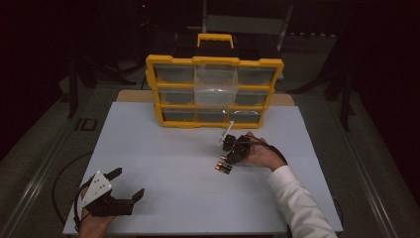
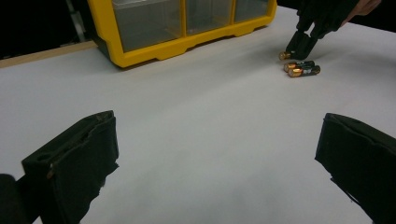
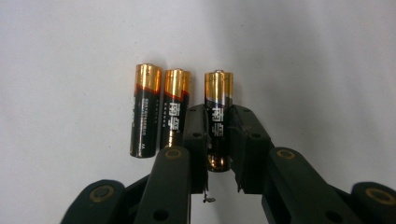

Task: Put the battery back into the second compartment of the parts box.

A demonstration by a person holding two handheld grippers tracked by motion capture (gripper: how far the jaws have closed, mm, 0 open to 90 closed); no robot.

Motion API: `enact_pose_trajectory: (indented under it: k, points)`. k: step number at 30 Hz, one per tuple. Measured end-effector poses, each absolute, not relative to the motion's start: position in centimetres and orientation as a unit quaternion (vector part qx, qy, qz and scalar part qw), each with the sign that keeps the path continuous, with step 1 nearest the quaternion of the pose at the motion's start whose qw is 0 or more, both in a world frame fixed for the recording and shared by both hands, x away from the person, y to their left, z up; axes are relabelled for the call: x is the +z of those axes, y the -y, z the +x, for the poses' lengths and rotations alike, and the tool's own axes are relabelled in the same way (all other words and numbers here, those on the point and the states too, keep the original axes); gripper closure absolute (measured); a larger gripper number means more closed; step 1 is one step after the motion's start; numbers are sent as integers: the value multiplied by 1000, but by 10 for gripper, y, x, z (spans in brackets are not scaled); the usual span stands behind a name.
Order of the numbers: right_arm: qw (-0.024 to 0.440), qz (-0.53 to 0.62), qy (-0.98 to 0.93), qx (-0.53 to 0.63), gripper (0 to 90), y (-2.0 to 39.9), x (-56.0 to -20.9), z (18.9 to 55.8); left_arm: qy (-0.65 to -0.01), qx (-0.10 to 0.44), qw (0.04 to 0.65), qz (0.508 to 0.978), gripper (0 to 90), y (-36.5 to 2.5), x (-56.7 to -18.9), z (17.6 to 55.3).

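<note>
Three black-and-gold AA batteries are on the white table [image 1: 163, 163]. In the right gripper view my right gripper [image 3: 218, 122] is shut on the rightmost battery [image 3: 218, 93], its jaws pressing both sides of it. The other two batteries [image 3: 159, 109] lie side by side just left of it, touching each other. From above, the right gripper [image 1: 229, 158] points down at the batteries [image 1: 224, 167] right of the table's centre. My left gripper [image 1: 130, 182] rests at the near left corner, open and holding nothing. In the left gripper view its jaws stand wide apart and the batteries [image 2: 302, 69] lie far off.
A yellow organizer [image 1: 214, 62] with clear drawers stands at the back of the table, its handle up. Its middle drawer [image 1: 215, 87] is pulled out toward me. A person's white sleeve [image 1: 297, 198] comes in at the lower right. Dark floor surrounds the table.
</note>
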State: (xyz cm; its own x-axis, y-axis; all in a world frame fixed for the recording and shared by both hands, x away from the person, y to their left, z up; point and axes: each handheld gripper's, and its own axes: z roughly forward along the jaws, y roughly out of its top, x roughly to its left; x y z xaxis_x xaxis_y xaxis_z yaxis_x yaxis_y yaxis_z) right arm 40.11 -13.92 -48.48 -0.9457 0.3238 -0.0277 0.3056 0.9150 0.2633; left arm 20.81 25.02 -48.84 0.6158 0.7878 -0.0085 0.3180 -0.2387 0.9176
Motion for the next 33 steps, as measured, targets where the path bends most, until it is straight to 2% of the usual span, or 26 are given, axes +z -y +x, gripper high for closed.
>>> enact_pose_trajectory:
  k: [10, 27, 33]
  points:
    - [39, 155, -978, 136, 768, 145, -474, 400, -368, 236, 496, 750, 1, -250, -488, 208]
    - [56, 152, -971, 173, 767, 154, -421, 401, -367, 233, 496, 752, 1, -249, -489, 208]
    - [48, 152, -969, 187, 767, 153, -399, 403, -367, 233, 496, 752, 1, -250, -489, 208]
